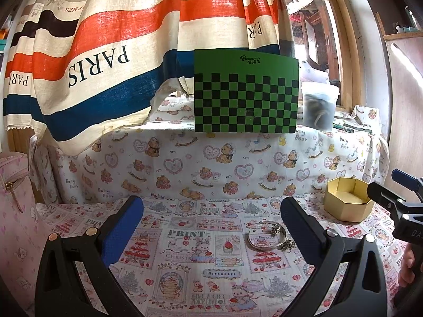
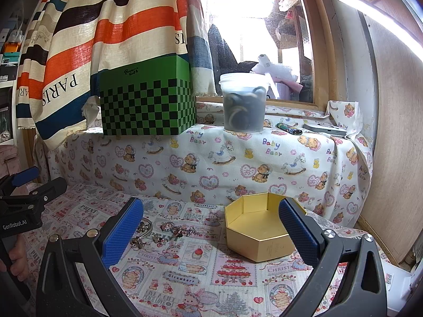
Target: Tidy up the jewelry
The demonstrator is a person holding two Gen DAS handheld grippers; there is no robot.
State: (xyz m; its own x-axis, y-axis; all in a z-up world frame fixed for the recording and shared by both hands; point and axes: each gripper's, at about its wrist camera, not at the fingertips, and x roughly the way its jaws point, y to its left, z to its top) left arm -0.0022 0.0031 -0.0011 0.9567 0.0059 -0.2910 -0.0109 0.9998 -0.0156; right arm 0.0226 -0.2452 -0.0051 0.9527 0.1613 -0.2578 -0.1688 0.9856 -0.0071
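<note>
Both the left gripper (image 1: 211, 216) and right gripper (image 2: 211, 218) gape wide, empty; approach the silver charm bangle (image 1: 267, 237) low, pinching its rim; gold octagonal cardboard box (image 2: 257, 232) waits near the bench's right edge.

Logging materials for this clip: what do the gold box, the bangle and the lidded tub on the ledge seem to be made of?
Octagonal gold box: likely cardboard with a matte metallic-gold coating; thin flat walls, crisp folded corners. Bangle: apparently polished silver-tone metal; bright glints, small charms attached. Lidded tub: translucent plastic, it seems; dark coiled contents show hazily through the wall, with an opaque white lid.
</note>
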